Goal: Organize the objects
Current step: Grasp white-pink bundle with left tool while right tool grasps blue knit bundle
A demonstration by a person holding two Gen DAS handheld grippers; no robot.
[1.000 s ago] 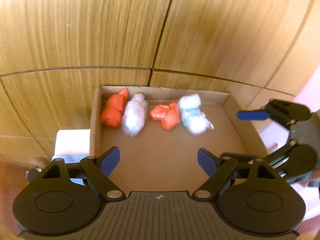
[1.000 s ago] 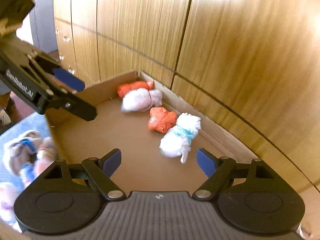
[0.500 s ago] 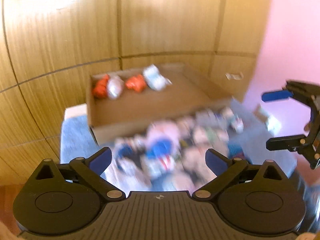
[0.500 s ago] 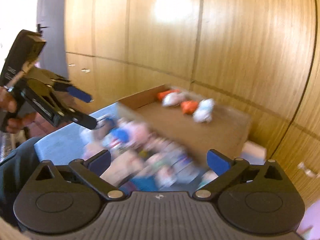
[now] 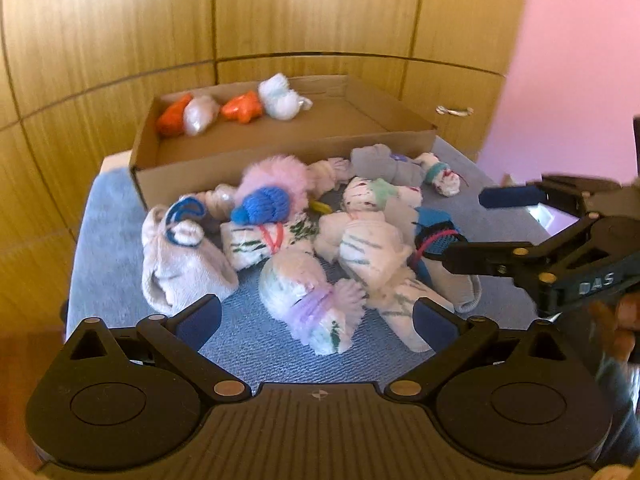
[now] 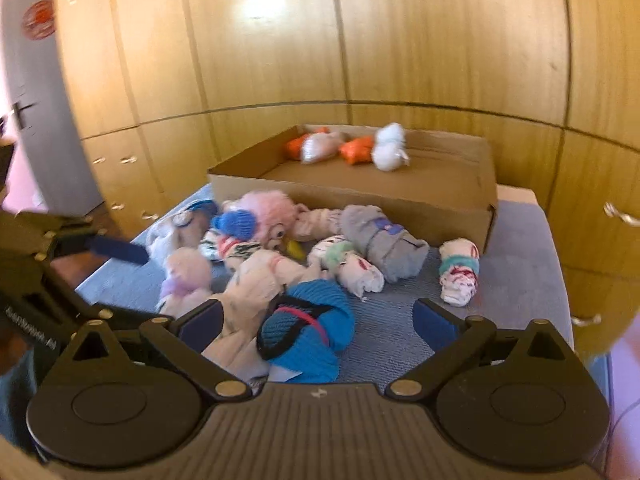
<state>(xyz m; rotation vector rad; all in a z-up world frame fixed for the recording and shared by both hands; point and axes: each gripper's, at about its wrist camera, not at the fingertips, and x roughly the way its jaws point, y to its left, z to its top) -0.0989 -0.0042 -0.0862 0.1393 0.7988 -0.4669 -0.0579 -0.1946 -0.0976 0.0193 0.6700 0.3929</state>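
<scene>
A shallow cardboard box (image 5: 280,160) (image 6: 400,200) stands at the back of a blue-grey pad. Several rolled socks lie along its far wall: two orange, one pale, one white (image 5: 280,100) (image 6: 388,152). A pile of rolled socks (image 5: 320,232) (image 6: 280,264) lies on the pad in front of the box. My left gripper (image 5: 316,320) is open and empty above the pile's near edge. My right gripper (image 6: 316,320) is open and empty, over a blue sock (image 6: 312,332). The right gripper also shows at the right of the left wrist view (image 5: 472,224).
Wooden cabinet fronts (image 5: 280,20) with metal handles (image 6: 616,216) stand close behind the box and to the sides. The pad (image 5: 104,232) drops off at left and right. A grey door (image 6: 36,120) is at far left. A pink wall (image 5: 580,60) is at right.
Both grippers have pulled back and away from the box to above the sock pile. Both stay open and empty. The socks in the box have not moved.
</scene>
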